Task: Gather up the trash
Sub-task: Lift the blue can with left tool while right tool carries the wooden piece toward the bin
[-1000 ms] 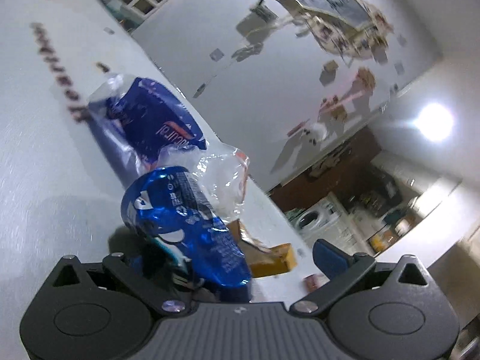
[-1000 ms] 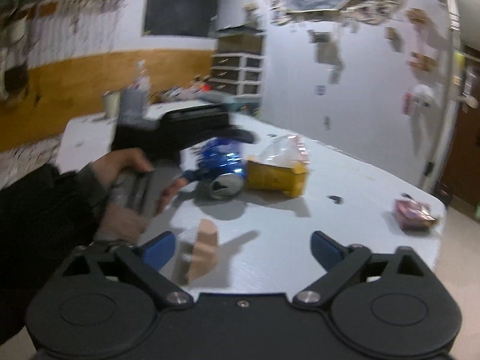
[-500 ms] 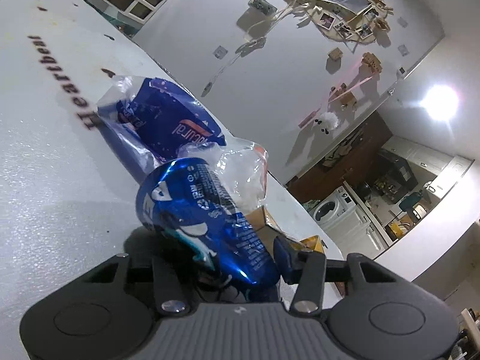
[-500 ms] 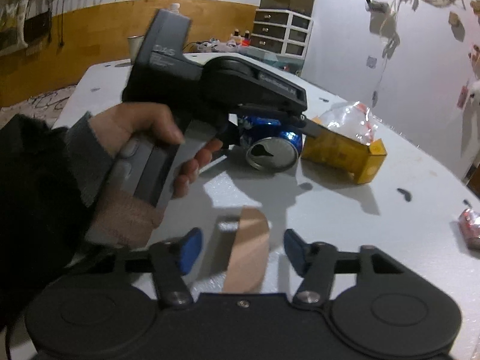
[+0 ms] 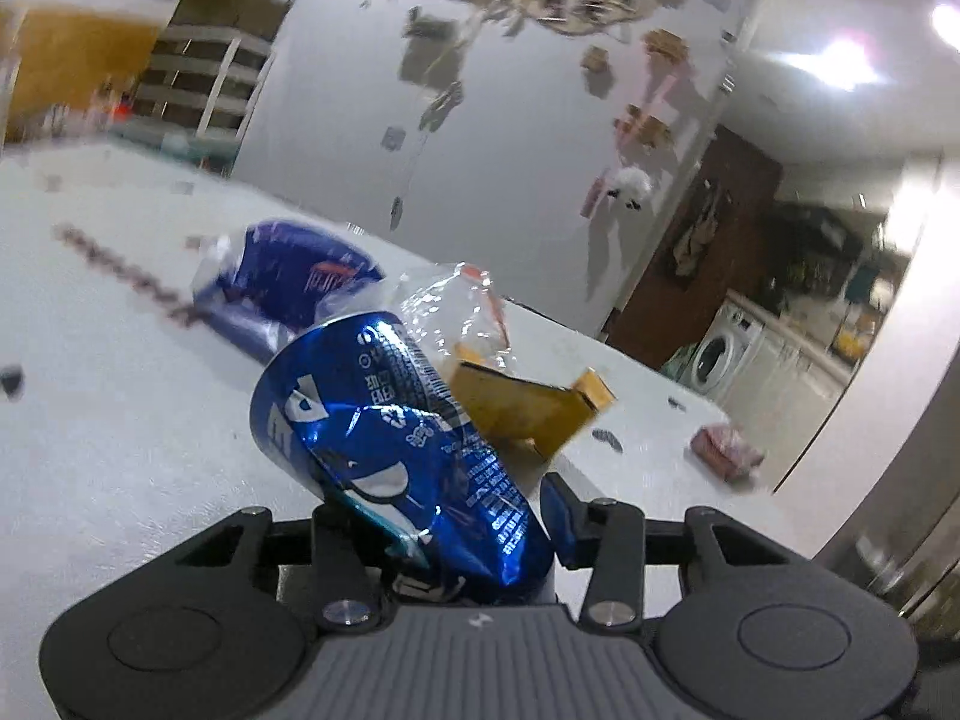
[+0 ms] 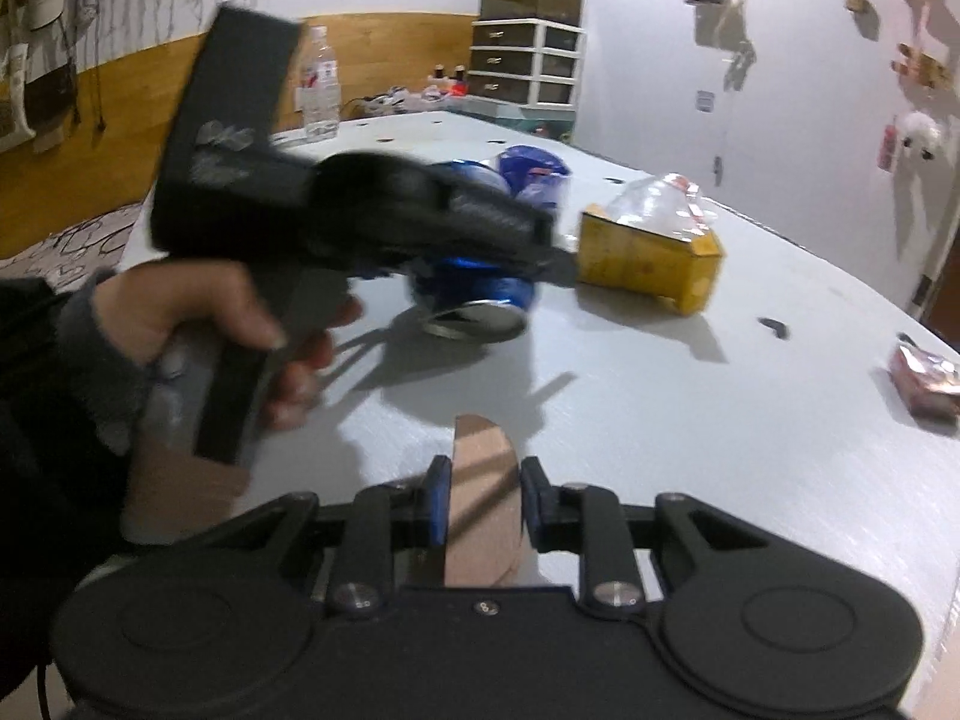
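My left gripper [image 5: 444, 516] is shut on a crushed blue soda can [image 5: 390, 438] and holds it above the white table [image 5: 108, 420]. The can also shows in the right wrist view [image 6: 480, 300], under the left gripper's body [image 6: 384, 222]. My right gripper [image 6: 483, 498] is shut on a tan cardboard piece [image 6: 483, 480] at the table's near edge. A yellow box [image 6: 651, 267] with a clear plastic wrapper [image 6: 654, 207], a blue bag [image 5: 294, 288] and a small red wrapper [image 6: 927, 378] lie on the table.
A plastic water bottle [image 6: 318, 96] stands at the table's far edge. A drawer unit [image 6: 528, 69] stands behind the table by the white wall. A washing machine [image 5: 717, 360] is in the room beyond. Small dark scraps [image 6: 774, 327] dot the table.
My left gripper has lifted the can off the table and swung right. My right gripper has closed on the tan cardboard piece.
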Demonstrator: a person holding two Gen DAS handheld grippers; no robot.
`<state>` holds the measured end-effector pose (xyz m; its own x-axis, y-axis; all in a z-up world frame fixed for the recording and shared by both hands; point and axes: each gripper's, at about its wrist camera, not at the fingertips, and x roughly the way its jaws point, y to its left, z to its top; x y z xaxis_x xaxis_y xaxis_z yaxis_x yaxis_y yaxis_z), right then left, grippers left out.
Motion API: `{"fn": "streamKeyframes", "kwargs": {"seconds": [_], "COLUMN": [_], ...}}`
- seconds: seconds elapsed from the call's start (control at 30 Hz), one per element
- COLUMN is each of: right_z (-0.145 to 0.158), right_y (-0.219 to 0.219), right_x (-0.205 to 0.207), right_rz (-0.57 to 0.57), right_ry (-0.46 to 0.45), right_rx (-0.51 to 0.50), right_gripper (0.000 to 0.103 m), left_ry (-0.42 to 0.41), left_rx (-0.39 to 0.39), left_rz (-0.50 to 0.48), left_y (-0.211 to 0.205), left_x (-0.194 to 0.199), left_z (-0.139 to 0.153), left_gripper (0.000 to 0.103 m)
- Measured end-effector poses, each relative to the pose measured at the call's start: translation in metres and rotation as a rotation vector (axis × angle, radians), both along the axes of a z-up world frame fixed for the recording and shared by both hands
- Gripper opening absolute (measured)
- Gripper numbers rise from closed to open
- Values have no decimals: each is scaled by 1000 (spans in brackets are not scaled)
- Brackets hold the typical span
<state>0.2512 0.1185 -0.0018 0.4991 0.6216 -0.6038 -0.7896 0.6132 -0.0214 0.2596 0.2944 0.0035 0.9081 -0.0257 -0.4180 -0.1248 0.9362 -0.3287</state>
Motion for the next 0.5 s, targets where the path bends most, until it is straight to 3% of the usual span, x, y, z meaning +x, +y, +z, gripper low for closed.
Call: {"fn": "streamKeyframes", "kwargs": {"seconds": [0.23, 0.5], "right_z": [8, 12], "right_y": [-46, -96], "right_x": [-8, -19], "right_rz": [-91, -195], "right_ry": [-9, -34], "right_rx": [40, 68], "right_gripper": [25, 25], "left_ry": [-35, -12], "left_rx": [149, 285], "left_rz": [-39, -58], "left_y": [-40, -91], "left_x": [-38, -79], "left_z": [15, 22], "left_gripper": [46, 46]}}
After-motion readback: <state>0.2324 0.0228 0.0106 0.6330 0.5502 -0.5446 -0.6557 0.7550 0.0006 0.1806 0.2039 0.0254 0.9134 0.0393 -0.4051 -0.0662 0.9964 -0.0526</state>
